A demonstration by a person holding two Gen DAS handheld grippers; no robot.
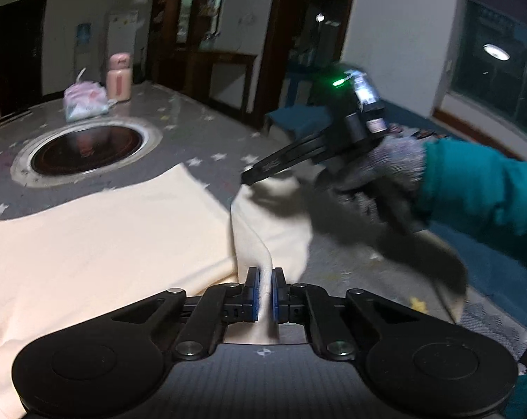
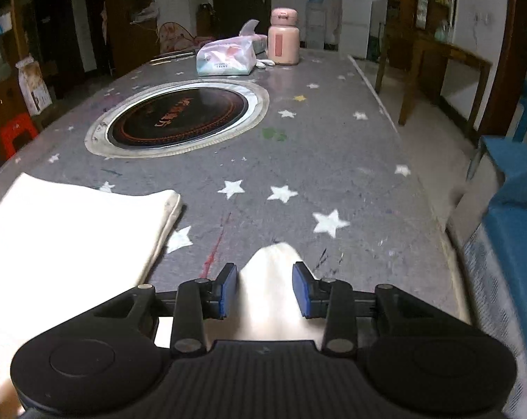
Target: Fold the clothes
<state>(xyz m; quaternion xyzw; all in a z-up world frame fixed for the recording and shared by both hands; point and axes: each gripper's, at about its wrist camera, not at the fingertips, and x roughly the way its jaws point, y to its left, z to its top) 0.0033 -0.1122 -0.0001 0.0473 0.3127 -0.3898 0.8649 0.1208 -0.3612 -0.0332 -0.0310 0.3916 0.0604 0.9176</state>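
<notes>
Garment: cream cloth [image 1: 99, 237] lies partly folded flat on the star table [image 2: 333, 146], reaching ahead and to the left of the left gripper [image 1: 265, 291]; a loose strip of it runs forward from that gripper's jaws toward the right gripper [image 1: 249, 176].
Left gripper: jaws together, clamped on a raised ridge of the cloth between the blue pads [image 1: 255, 293].
Right gripper [image 2: 265, 291]: jaws partly apart, a rounded tip of cloth between them; whether the pads [image 2: 228, 289] press on it cannot be told. In the left view it is blurred, held by a gloved hand [image 1: 385, 171] with a teal sleeve [image 1: 483, 202].
Folded part: to the left of the right gripper, its edge near a white star.
Hotplate [image 2: 179, 118]: round, set in the table, well ahead of both grippers.
Far end: tissue pack [image 2: 227, 57] and pink bottle [image 2: 283, 40], side by side beyond the hotplate.
</notes>
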